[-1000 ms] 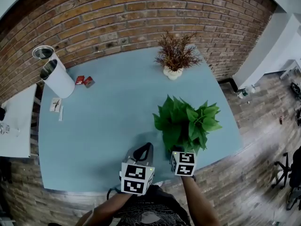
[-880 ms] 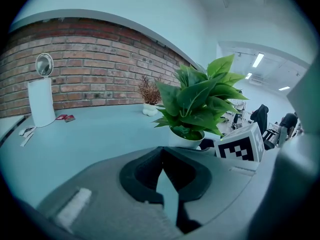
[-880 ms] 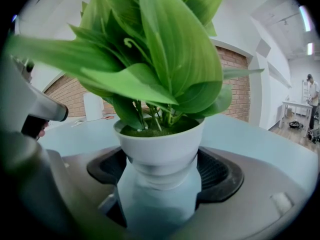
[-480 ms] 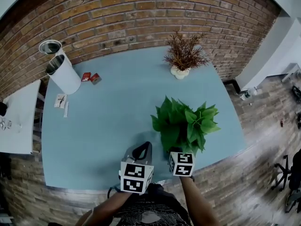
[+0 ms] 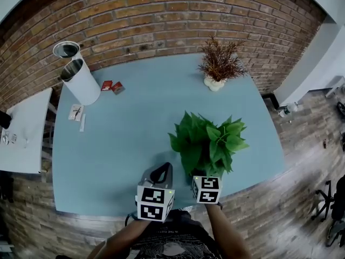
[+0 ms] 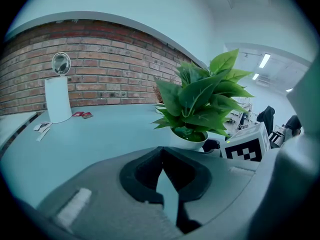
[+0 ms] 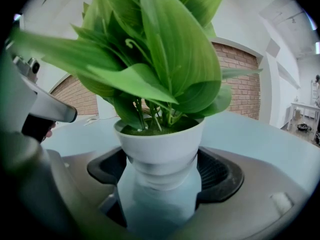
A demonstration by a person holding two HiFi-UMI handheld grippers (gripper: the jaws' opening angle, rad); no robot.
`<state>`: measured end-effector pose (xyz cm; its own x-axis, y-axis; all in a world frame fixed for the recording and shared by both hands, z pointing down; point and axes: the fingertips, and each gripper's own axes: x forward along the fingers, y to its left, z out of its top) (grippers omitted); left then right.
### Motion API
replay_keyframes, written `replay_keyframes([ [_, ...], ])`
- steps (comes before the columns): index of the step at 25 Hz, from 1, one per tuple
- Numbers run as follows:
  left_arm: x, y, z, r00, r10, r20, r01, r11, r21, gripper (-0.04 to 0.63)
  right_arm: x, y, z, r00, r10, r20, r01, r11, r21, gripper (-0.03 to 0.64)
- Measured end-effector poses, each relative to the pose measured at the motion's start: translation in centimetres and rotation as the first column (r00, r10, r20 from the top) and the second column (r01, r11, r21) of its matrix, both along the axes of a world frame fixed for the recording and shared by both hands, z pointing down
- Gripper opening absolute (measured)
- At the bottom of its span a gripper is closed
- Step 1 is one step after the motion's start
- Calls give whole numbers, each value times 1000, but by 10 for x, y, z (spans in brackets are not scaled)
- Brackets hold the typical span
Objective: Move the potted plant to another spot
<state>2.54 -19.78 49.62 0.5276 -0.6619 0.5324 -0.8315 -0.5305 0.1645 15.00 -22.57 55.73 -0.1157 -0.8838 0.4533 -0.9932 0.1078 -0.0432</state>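
Observation:
A leafy green potted plant (image 5: 207, 144) in a white pot (image 7: 160, 149) sits over the near right part of the light blue table (image 5: 135, 128). My right gripper (image 5: 200, 174) is shut on the pot, its jaws pressed against the pot's lower sides (image 7: 161, 184). Whether the pot rests on the table or hangs just above it I cannot tell. My left gripper (image 5: 162, 172) is just left of the plant, shut with nothing in it (image 6: 162, 170). From the left gripper view the plant (image 6: 200, 99) stands close by at the right.
A dried brown plant (image 5: 220, 63) in a small white pot stands at the table's far right by the brick wall. A tall white cylinder bin (image 5: 81, 82), red packets (image 5: 112, 86) and paper slips (image 5: 77, 113) lie at the far left. A white side table (image 5: 21, 134) adjoins on the left.
My right gripper has carried the green plant leftward over the table, away from the right edge. The left gripper has kept beside it, still shut.

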Motion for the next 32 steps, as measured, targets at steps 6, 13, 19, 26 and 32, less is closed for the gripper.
replay_keyframes([
  [6, -20, 1, 1, 1000, -14, -2, 14, 1000, 3, 3, -23, 2, 1, 1000, -21, -1, 21, 1000, 2, 442],
  [13, -43, 0, 3, 1000, -30, -10, 30, 1000, 0, 3, -54, 3, 4, 999, -54, -1, 54, 999, 0, 442],
  [19, -52, 2, -5, 999, -49, -6, 49, 999, -7, 3, -65, 6, -2, 997, -76, -1, 76, 997, -16, 442],
  [26, -80, 6, -5, 998, -64, -2, 64, 998, -3, 3, -96, 8, -3, 995, -98, 4, 98, 995, -14, 442],
  [32, -112, 9, 6, 998, -67, -12, 67, 998, -5, 3, -132, 7, 5, 994, -113, 3, 113, 994, -7, 443],
])
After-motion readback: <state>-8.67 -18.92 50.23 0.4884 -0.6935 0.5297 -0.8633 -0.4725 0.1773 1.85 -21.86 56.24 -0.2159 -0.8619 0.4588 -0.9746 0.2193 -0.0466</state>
